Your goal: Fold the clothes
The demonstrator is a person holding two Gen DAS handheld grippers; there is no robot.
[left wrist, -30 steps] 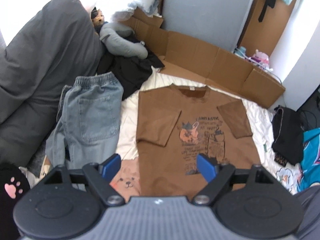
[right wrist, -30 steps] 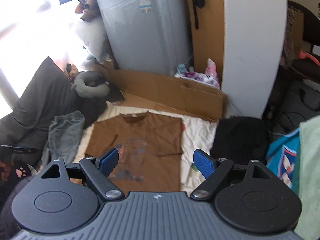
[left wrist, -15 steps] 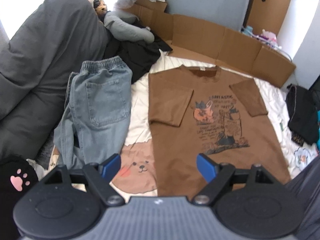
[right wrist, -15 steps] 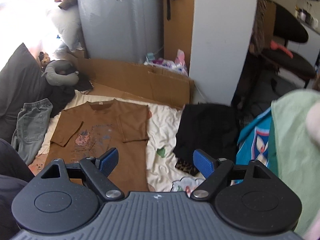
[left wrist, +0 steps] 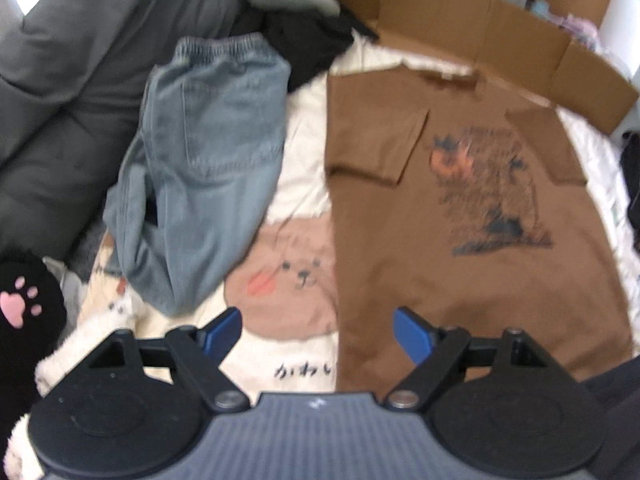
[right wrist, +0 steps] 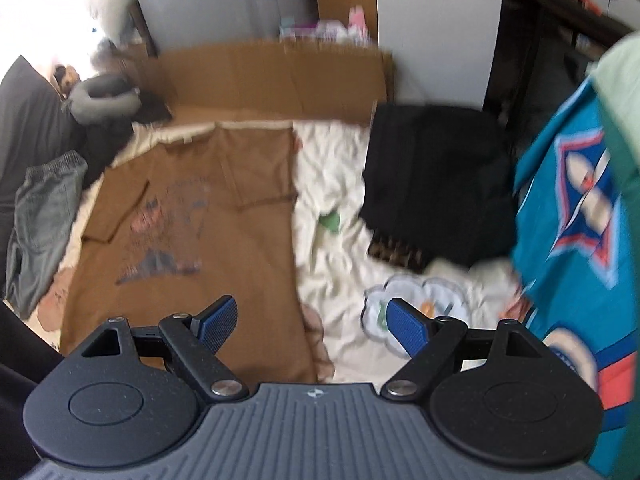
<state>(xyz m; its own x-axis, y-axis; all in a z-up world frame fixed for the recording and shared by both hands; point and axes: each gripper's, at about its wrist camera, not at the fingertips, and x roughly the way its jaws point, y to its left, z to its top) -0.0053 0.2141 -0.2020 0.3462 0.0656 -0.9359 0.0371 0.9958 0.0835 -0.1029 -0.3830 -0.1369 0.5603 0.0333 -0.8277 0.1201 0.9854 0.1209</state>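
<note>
Gripper [left wrist: 318, 330] agape over flat brown tee [left wrist: 460, 240].

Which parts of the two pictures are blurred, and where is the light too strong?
Left wrist view: the brown T-shirt print and the jeans are smeared by motion blur, while the left tongs stay sharp. Right wrist view: similar blur on the black garment; the upper left corner is washed out white.

A cream blanket [left wrist: 304, 148] printed with a bear's face [left wrist: 296, 276] covers the bed. Flattened cardboard [right wrist: 276, 76] stands along its far edge, before a grey wrapped appliance [right wrist: 224, 0] and a white wall panel [right wrist: 436, 28]. A dark grey pillow [left wrist: 80, 60] slumps at the left, beside a grey neck pillow [right wrist: 102, 100].
</note>
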